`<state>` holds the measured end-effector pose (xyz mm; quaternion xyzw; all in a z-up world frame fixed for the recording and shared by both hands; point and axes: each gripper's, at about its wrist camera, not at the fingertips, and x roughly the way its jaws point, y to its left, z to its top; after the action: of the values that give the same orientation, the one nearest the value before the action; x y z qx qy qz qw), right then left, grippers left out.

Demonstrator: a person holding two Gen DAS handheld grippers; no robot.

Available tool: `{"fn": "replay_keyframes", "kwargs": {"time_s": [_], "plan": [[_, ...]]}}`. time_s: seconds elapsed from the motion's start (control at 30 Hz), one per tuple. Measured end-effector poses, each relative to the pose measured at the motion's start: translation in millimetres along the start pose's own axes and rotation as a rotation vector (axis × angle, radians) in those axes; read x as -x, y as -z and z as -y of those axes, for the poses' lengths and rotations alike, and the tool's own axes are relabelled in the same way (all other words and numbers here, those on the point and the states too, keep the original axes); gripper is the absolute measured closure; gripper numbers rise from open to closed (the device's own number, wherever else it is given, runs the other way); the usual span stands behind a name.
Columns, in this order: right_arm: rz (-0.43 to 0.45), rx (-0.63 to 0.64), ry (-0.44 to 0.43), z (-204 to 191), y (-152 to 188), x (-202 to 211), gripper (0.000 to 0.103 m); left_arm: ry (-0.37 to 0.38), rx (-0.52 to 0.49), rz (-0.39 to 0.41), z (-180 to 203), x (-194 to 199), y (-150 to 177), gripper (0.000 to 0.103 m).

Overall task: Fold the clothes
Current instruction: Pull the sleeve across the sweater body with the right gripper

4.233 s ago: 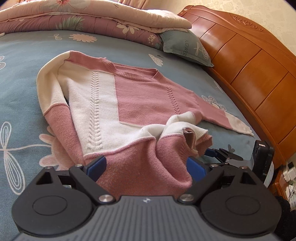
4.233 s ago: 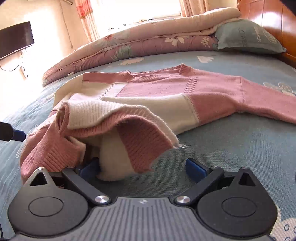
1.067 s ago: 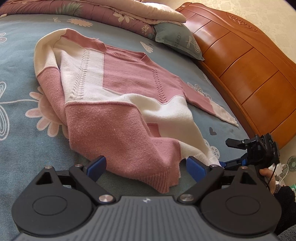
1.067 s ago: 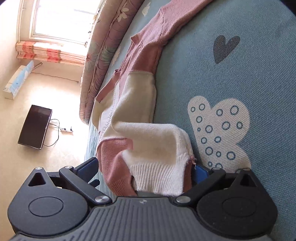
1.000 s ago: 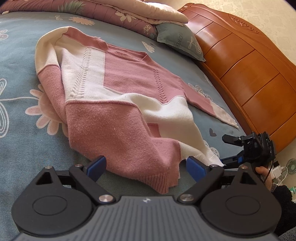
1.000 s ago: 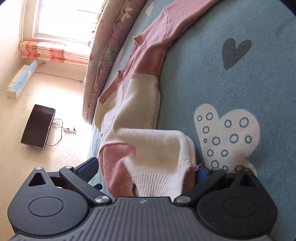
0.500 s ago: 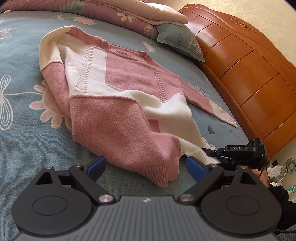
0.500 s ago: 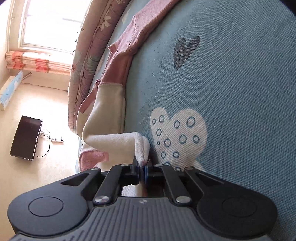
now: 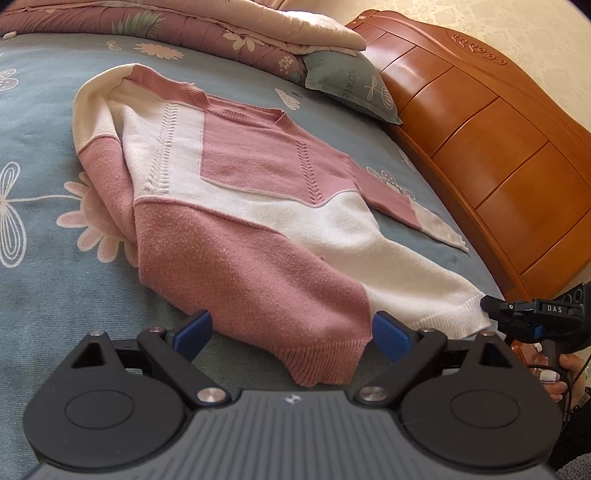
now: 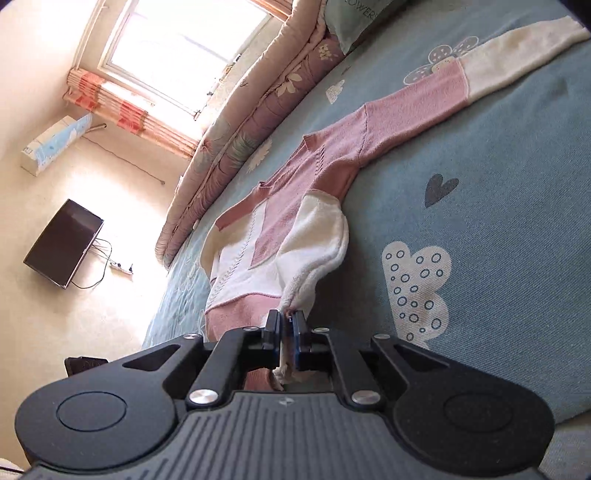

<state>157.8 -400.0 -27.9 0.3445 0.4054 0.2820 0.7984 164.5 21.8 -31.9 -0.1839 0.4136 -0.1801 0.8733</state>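
Sweater: a pink and cream knit sweater lies front up on the blue patterned bedsheet, spread almost flat.
Long axis: in the left wrist view it runs from the ribbed hem at the near edge to the V-neck collar far up the bed, with the collar pointing toward the folded quilt.
Sleeves: one sleeve stretches out straight to the side toward the wooden headboard, its cream cuff lying flat on the sheet; the other sleeve is folded along the far side of the body.
Hem: the pink corner of the hem sits between the left gripper's fingers without touching either blue pad; the cream corner is drawn out toward the right gripper.
Right gripper: the right gripper has its jaws closed on the cream hem corner of the sweater, and the fabric rises slightly from the sheet into the pads.
Left gripper: the left gripper hovers low over the bed at the hem, jaws wide apart and holding nothing.
Pillow: a grey-green pillow rests against the headboard, beyond the collar.
Room: a dark television and a bright window show in the right wrist view.
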Motion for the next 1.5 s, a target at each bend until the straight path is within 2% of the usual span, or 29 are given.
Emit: {"fn": "replay_keyframes", "kwargs": {"time_s": [0.1,0.17,0.3,0.4,0.5,0.7,0.83,1.0,1.03,1.1,1.43,1.5], "plan": [[-0.022,0.043,0.113,2.5,6.7,5.7,0.091,0.001,-0.005,-0.001,1.0,-1.5,-1.2,0.010],[-0.020,0.005,0.127,16.5,7.4,5.4,0.090,-0.002,-0.004,-0.002,1.3,-2.6,-1.8,0.010],[-0.007,-0.054,0.073,34.8,-10.0,-16.7,0.081,-0.002,-0.002,-0.009,1.3,-4.1,-1.4,0.010],[-0.039,-0.089,0.059,45.5,-28.5,-51.2,0.080,-0.010,0.006,-0.013,-1.1,-5.2,-1.5,0.010],[-0.060,-0.091,0.095,52.3,-46.0,-85.9,0.078,-0.022,0.016,-0.018,-4.3,-6.6,-2.5,0.010],[0.033,-0.013,0.103,35.2,-87.8,-122.0,0.076,-0.034,0.031,-0.027,-10.3,-11.3,-5.8,0.010],[0.057,-0.014,0.171,36.5,-110.8,-148.3,0.076,-0.031,0.035,-0.037,-11.8,-17.2,-7.3,0.010],[0.053,-0.008,0.228,36.1,-115.1,-184.2,0.073,-0.034,0.042,-0.059,-14.6,-27.3,-6.0,0.010],[0.059,-0.005,0.244,33.7,-114.9,-187.9,0.068,-0.038,0.043,-0.062,-15.5,-28.7,-5.6,0.010],[0.069,0.000,0.276,29.0,-114.5,-195.3,0.063,-0.037,0.046,-0.065,-17.3,-30.6,-5.0,0.010],[0.096,0.037,0.443,2.1,-115.3,-229.8,0.062,-0.017,0.060,-0.078,-20.1,-35.3,2.5,0.010],[0.105,-0.041,0.411,8.1,-118.5,-227.0,0.062,-0.018,0.062,-0.076,-20.2,-33.6,3.6,0.010]]}}
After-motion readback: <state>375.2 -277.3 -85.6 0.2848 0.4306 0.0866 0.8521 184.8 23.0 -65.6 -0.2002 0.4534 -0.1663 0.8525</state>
